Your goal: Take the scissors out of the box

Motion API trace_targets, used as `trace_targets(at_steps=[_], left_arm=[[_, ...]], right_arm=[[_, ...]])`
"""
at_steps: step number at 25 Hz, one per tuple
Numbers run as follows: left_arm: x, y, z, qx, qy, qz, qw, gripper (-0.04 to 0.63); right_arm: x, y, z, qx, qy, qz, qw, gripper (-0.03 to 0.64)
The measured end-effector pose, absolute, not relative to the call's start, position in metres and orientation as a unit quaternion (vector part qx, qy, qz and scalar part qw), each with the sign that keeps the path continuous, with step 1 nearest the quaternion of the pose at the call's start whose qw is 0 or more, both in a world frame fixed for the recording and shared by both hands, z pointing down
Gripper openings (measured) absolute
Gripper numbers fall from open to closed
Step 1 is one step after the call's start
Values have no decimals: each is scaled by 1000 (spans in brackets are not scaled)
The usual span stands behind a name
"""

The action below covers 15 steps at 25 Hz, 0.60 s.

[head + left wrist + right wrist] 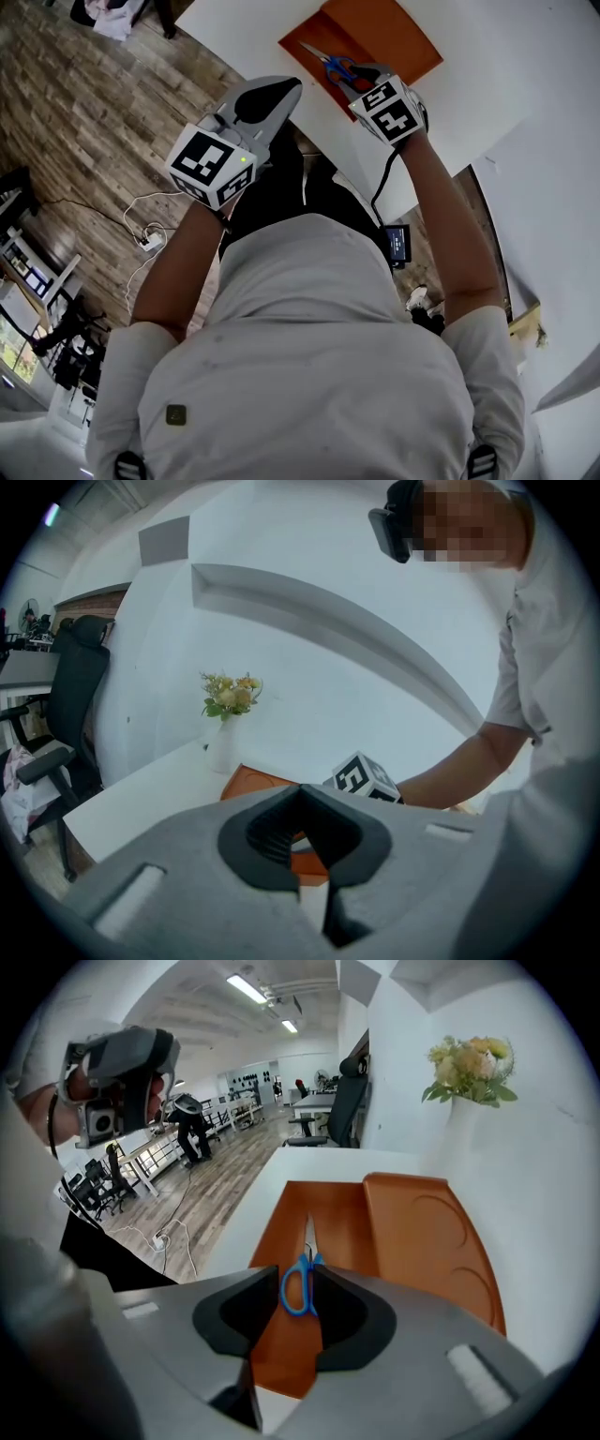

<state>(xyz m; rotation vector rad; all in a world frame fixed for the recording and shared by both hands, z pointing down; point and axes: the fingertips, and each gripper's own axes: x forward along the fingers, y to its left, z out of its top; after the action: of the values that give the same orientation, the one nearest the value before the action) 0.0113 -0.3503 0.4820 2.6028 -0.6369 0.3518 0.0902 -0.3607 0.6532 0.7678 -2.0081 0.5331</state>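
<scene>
An open orange box (pixel 375 37) lies on the white table (pixel 478 103). Inside its tray (pixel 323 1208) rest the scissors (pixel 302 1274), blue handles toward me and blades pointing away; they also show in the head view (pixel 330 64). My right gripper (pixel 298 1299) stands open just over the handles, which show in the gap between its jaws without the pads pressing on them. In the head view the right gripper (pixel 364 81) is at the box's near edge. My left gripper (pixel 300 789) has its tips together with nothing in them and hangs off the table's near edge (pixel 279 92).
The box lid (pixel 427 1232) lies flat to the right of the tray. A white vase of flowers (pixel 469 1077) stands behind the box by the wall. A black office chair (pixel 66 714) is beyond the table's far end. Wooden floor (pixel 94 122) with cables lies below the table edge.
</scene>
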Motion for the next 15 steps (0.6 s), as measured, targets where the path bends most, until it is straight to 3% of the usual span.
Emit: trace_targets(at_steps=[15], left_arm=[[22, -350, 500, 938, -205, 125, 248, 4]], right_arm=[[86, -372, 701, 299, -763, 238, 521, 124]])
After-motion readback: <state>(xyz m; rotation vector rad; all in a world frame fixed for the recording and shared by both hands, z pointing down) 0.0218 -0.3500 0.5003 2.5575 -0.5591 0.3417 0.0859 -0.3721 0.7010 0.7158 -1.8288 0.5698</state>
